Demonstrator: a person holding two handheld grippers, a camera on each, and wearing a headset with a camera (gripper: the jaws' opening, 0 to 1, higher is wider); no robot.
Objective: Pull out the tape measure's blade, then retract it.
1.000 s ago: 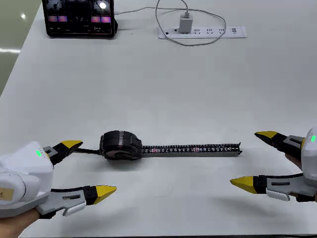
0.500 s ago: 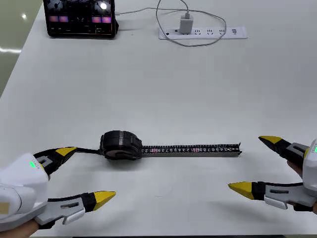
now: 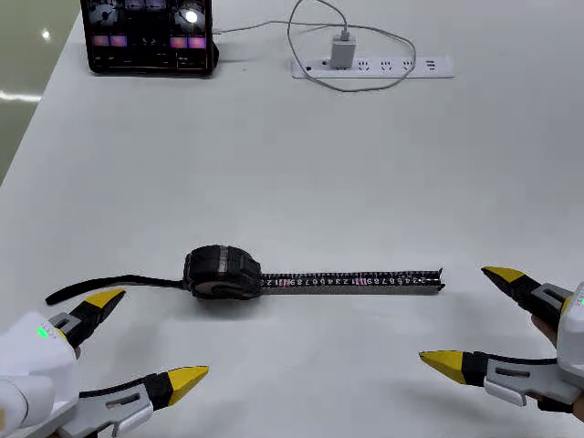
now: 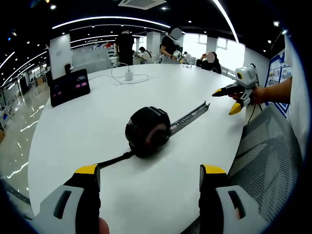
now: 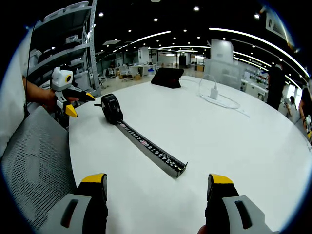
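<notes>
You have bright, even overhead light: in your head view the white table (image 3: 365,182) looks nearly washed out, and shadows are soft and faint, a thin one hugging the tape measure (image 3: 222,270). The glossy floor (image 3: 23,73) throws back lamp spots. In both gripper views the ceiling light strips (image 4: 112,18) bend into arcs, fisheye distortion growing toward the edges, and the windows (image 4: 222,48) blow out white. The left gripper (image 4: 149,171) looks slightly soft at the bottom of its own view.
</notes>
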